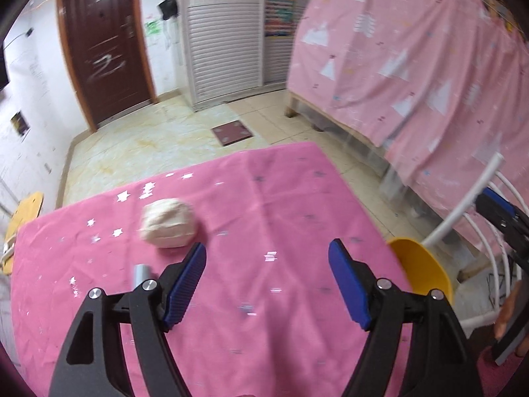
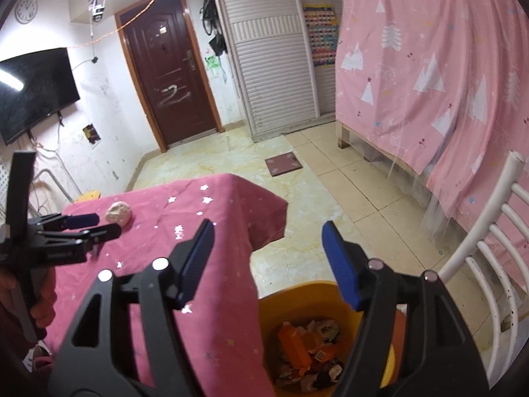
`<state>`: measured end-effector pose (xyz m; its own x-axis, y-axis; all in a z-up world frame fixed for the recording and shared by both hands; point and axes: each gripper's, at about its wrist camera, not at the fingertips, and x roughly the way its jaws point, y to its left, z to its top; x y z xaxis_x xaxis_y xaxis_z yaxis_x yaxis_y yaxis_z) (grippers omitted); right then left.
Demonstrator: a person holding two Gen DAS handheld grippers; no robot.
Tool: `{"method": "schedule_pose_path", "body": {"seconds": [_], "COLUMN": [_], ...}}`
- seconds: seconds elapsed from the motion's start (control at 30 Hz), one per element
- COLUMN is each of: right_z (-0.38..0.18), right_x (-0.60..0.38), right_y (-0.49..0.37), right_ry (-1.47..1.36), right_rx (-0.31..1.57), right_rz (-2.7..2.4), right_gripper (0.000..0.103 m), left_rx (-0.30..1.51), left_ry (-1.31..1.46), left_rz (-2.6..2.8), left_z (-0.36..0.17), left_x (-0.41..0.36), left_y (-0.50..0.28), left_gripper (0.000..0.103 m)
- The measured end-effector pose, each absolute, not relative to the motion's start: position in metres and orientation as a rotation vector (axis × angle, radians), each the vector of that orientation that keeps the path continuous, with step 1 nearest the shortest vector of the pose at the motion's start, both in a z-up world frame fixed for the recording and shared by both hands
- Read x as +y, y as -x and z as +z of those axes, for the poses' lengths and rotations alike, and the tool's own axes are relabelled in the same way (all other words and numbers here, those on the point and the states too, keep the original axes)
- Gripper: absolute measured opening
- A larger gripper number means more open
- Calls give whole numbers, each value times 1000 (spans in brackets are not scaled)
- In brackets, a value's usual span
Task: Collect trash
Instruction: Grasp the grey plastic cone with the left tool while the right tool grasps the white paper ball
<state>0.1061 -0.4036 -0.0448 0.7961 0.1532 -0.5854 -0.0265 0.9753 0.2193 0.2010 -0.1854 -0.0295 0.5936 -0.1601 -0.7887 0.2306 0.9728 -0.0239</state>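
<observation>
A crumpled white paper ball (image 1: 168, 223) lies on the table's pink star-print cloth (image 1: 281, 192). My left gripper (image 1: 267, 246) hovers over the cloth, open and empty, with the ball just beyond its left finger. The right wrist view shows the same ball (image 2: 119, 213) far left, with the left gripper (image 2: 89, 225) close beside it. My right gripper (image 2: 268, 226) stands open and empty above the yellow bin (image 2: 297, 301), which holds crumpled paper and orange scraps. The bin's rim (image 1: 420, 264) sits off the table's right edge.
A white slatted chair (image 2: 479, 264) stands right of the bin. A pink curtain (image 2: 429, 66) hangs over a bed frame on the right. A small brown mat (image 2: 284, 163) lies on the tiled floor beyond the table. A short grey cylinder (image 1: 140, 274) shows beside my left finger.
</observation>
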Motion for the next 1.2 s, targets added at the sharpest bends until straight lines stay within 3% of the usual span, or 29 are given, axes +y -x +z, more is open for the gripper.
{"method": "schedule_pose_path", "body": {"seconds": [0.27,1.2], "right_z": [-45,-43], "right_x": [-364,-266], "right_y": [-121,-154], "right_ry": [-152,-40], "right_rx": [657,698], "right_rz": [150,284], "right_gripper": [77,85], "left_rx": [928,994], "left_ry": [-42,38], "left_rz": [-143,-73], "left_z": [-47,-73], "left_x": [-143,-67], "left_y": [-217,-220], "left_gripper": [69,69]}}
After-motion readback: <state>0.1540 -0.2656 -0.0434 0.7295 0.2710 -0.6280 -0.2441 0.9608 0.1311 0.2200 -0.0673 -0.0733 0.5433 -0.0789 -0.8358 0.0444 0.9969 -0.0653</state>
